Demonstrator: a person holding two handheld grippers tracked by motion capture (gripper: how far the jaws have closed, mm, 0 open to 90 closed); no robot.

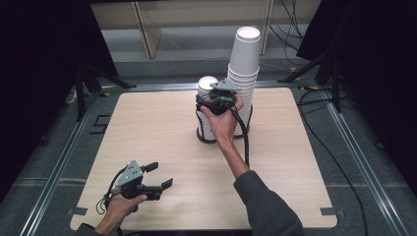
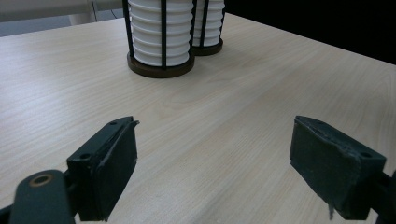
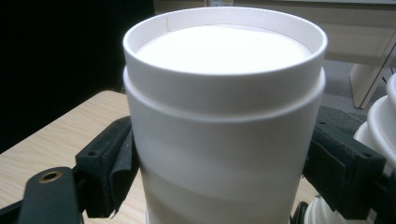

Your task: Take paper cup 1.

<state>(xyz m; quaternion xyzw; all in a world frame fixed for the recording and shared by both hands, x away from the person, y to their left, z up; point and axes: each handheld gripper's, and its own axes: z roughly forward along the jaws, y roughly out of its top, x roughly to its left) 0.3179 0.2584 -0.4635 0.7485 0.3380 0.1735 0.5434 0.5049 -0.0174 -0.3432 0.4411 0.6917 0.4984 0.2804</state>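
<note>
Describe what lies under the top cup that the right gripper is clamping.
Under the top cup, held by the right gripper, a short stack of white cups sits in a black wire holder. How many cups it holds is hidden by the hand.

The left claw hangs low over the pale wooden bench, its two black jaws standing wide apart with only bare wood between them. Farther off stand two dark wire racks: the nearer rack holds a ribbed stack of white cups, and just behind it, to the right, the second rack holds another white stack.
</note>
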